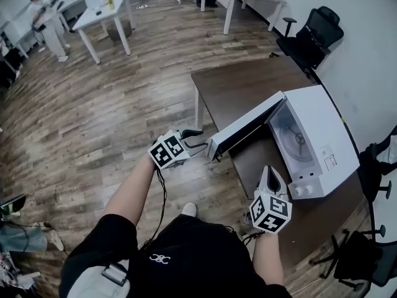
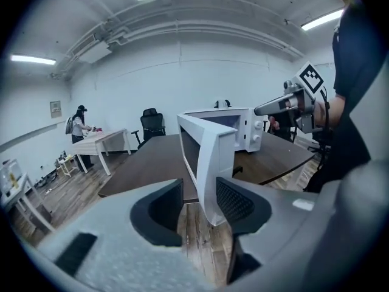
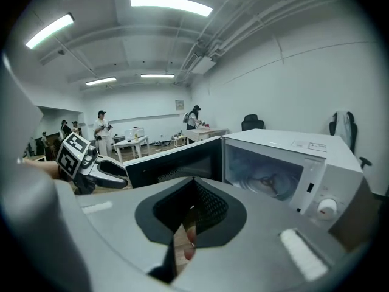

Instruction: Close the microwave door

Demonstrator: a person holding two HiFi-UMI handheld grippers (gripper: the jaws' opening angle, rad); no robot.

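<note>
A white microwave [image 1: 322, 135] stands on a brown table [image 1: 242, 82], and its dark-windowed door [image 1: 243, 126] swings wide open toward the table's front edge. The glass turntable [image 1: 296, 138] shows inside. My left gripper [image 1: 197, 139] hovers off the table edge, open, its tips just short of the door's free end. In the left gripper view the door's white edge [image 2: 211, 163] rises just beyond the spread jaws [image 2: 199, 201], close to the right pad, with nothing pressed. My right gripper [image 1: 271, 174] is shut and empty, in front of the control knobs [image 1: 301, 190]. The right gripper view [image 3: 193, 194] looks at the open cavity [image 3: 267, 175].
A black office chair [image 1: 313, 33] stands beyond the table's far end, and another chair [image 1: 366, 253] sits at the lower right. White tables [image 1: 105, 11] and a person [image 1: 46, 20] are far across the wooden floor. The wall runs right behind the microwave.
</note>
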